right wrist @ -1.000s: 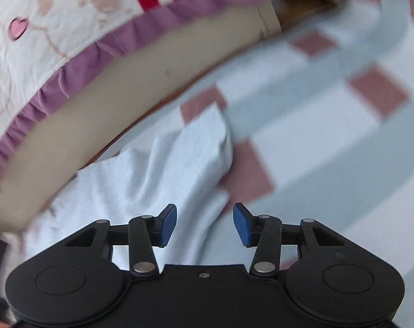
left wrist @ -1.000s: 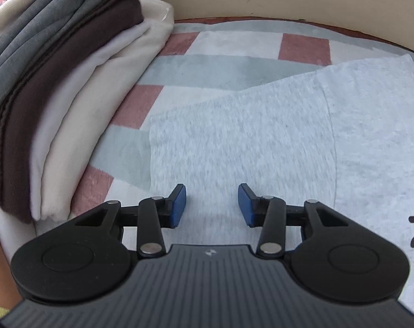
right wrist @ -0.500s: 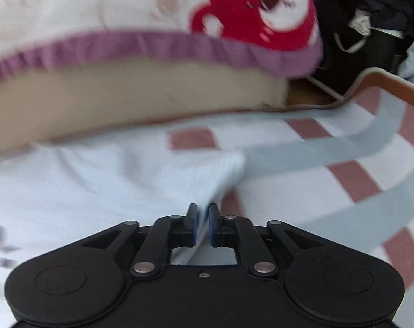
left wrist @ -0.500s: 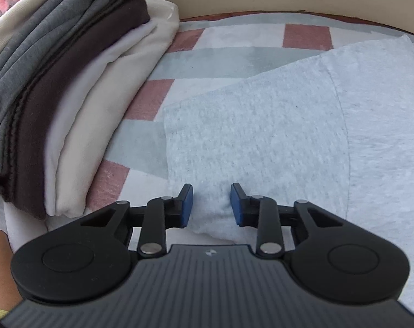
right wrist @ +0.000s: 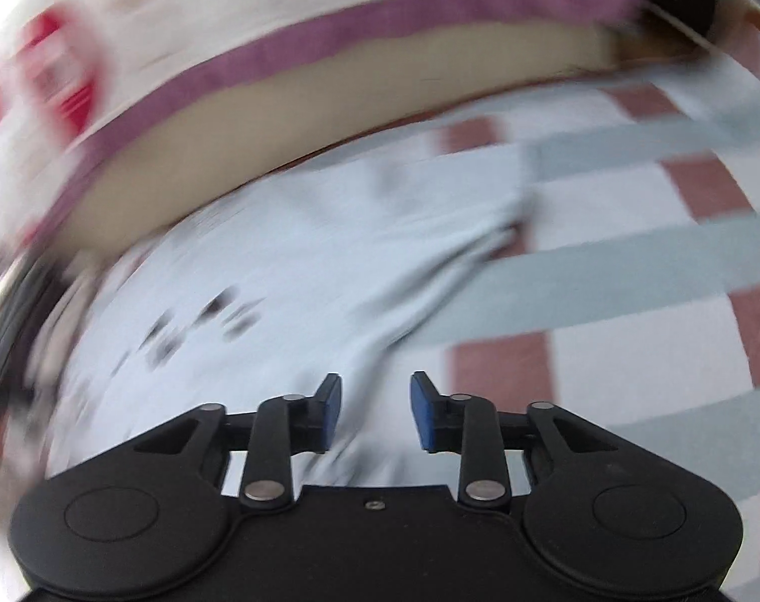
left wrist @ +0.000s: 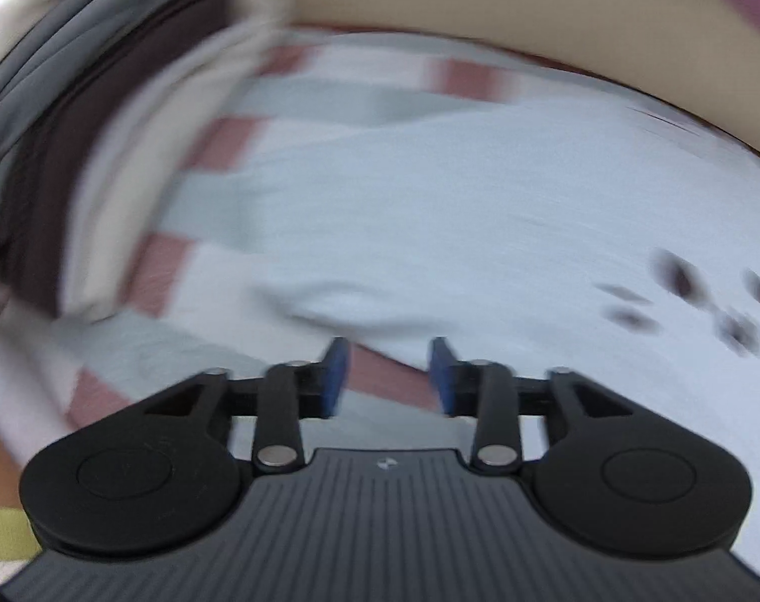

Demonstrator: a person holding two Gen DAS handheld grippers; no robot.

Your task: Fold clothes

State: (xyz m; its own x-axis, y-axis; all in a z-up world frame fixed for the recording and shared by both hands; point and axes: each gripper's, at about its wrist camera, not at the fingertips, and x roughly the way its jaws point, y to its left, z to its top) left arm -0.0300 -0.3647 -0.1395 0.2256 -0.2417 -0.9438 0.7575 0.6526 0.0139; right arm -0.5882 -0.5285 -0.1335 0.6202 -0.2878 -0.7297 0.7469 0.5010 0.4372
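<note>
Left wrist view: the left gripper [left wrist: 387, 376] stands with its blue pads parted and nothing between them. The pale grey garment [left wrist: 480, 231] lies spread on the checked bed cover [left wrist: 330, 95], filling the middle and right of the frame. Its near edge, slightly rumpled, sits just ahead of the fingertips and runs from centre down toward the lower right, so the cloth lies forward and to the right of this gripper. Dark print marks show at right. A stack of folded clothes [left wrist: 79, 150] rises along the left edge. The frame is heavily blurred.

Right wrist view: the right gripper [right wrist: 372, 411] is likewise spread apart and empty, hanging over the garment [right wrist: 330, 271], which reaches under and between its fingers. The cloth extends to the left and upward; its wrinkled corner ends at upper right of centre, with bare bed cover [right wrist: 631, 261] to the right. A patterned pillow [right wrist: 229, 25] with purple trim crosses the top. The right gripper seems nearer to cloth.
</note>
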